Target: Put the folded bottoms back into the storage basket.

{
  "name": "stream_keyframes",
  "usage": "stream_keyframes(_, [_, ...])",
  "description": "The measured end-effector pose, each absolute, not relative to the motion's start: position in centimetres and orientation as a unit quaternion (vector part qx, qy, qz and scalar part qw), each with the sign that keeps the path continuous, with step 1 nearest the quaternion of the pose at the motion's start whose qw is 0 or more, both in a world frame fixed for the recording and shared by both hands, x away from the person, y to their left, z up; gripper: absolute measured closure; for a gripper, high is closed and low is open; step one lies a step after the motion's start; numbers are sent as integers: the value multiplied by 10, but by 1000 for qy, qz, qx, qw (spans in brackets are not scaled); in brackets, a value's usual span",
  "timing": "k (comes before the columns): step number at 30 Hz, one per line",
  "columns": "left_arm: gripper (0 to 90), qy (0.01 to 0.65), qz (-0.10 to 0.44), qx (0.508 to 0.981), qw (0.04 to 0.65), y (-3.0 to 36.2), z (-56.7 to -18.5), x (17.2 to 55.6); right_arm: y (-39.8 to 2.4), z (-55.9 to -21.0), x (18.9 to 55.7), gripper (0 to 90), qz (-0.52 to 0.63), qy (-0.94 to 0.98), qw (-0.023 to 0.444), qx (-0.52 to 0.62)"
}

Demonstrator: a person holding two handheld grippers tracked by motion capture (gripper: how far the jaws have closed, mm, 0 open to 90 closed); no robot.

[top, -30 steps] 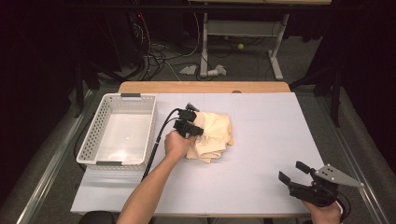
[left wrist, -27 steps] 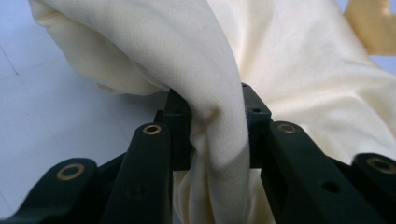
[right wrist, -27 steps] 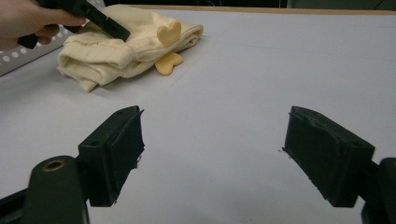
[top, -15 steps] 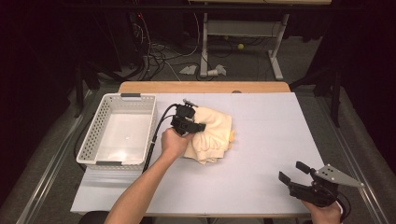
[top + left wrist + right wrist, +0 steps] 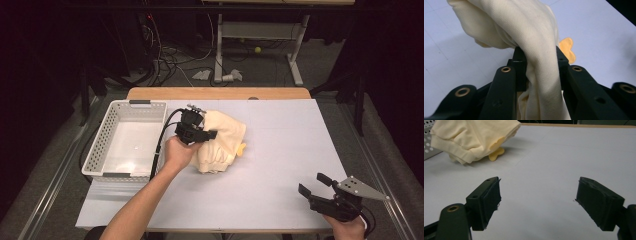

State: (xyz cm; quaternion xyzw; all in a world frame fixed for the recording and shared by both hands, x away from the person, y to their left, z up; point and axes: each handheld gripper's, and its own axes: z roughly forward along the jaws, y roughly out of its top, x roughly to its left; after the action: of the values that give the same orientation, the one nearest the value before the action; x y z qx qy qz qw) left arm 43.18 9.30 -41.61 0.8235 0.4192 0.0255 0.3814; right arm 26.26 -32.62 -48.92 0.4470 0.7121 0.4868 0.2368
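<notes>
So my left gripper (image 5: 206,134) has its two black jaws clamped tight on a fold of the cream-yellow knit cloth garment (image 5: 222,142), and in the left gripper view you can see the fabric (image 5: 524,30) bunched up and pinched right between the pads, draping over the top of them. The garment's lifted partly off the pale lavender table top (image 5: 280,150), just beside the right-hand wall of the white perforated plastic basket (image 5: 95,155), with its lower hem sagging down to the table. There's a little orange-yellow patch (image 5: 496,153) poking out from under the cloth on the side away from the basket. My right gripper (image 5: 314,189) sits well apart from the basket, near the table's front corner, jaws spread wide with nothing between them, just bare table in the right gripper view, pointing back toward the garment (image 5: 474,137)
</notes>
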Motion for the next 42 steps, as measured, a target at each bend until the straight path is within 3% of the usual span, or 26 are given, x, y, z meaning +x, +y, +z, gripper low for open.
stream_keyframes(42, [691, 418, 26, 797, 435, 142, -379, 402, -326, -489, 263, 201, 484, 714, 238, 447])
